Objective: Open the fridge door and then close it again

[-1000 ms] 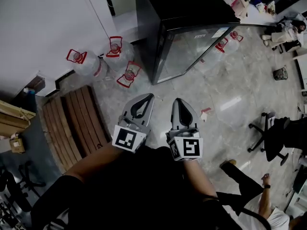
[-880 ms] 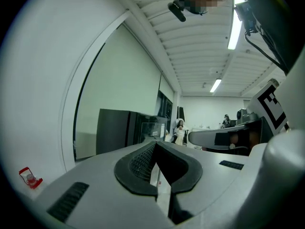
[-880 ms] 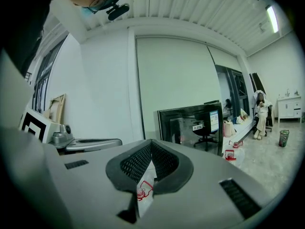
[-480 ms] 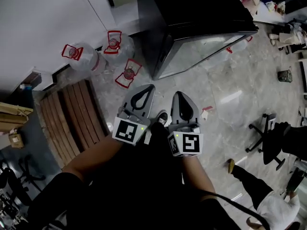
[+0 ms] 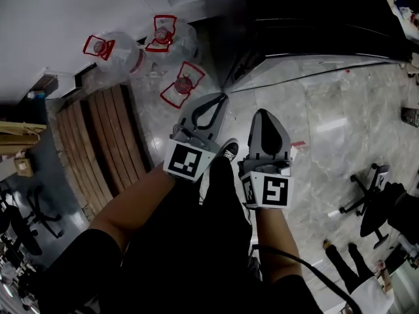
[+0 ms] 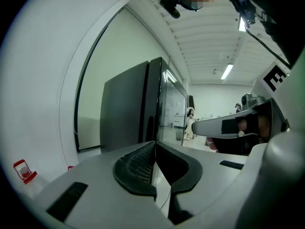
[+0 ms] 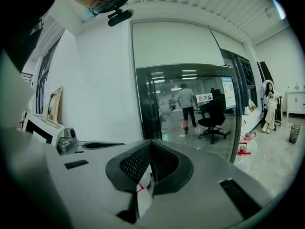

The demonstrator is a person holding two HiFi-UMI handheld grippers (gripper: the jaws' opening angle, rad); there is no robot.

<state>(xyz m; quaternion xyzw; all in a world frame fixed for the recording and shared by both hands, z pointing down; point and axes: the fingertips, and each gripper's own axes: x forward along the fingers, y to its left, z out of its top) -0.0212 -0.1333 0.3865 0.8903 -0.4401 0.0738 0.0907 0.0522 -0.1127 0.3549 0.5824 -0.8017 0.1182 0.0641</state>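
Observation:
The black fridge (image 5: 314,5) stands at the top of the head view, and its glass door (image 5: 308,51) is closed. My left gripper (image 5: 220,99) is shut and empty, its tips close to the fridge's near bottom corner. My right gripper (image 5: 263,114) is beside it, shut and empty, over the floor in front of the door. In the left gripper view the fridge's dark side (image 6: 126,109) and glass front (image 6: 174,106) rise beyond the closed left gripper (image 6: 155,144). The right gripper (image 7: 151,142) faces the reflective glass door (image 7: 190,109).
Three water jugs with red handles (image 5: 108,48) (image 5: 167,31) (image 5: 186,84) lie left of the fridge by the white wall. A wooden pallet (image 5: 98,149) lies at the left. An office chair (image 5: 376,195) stands at the right. The person's shoe (image 5: 229,150) shows between the grippers.
Both grippers and the head have moved closer to the fridge, which now fills the top of the head view. The jaws stay shut on nothing.

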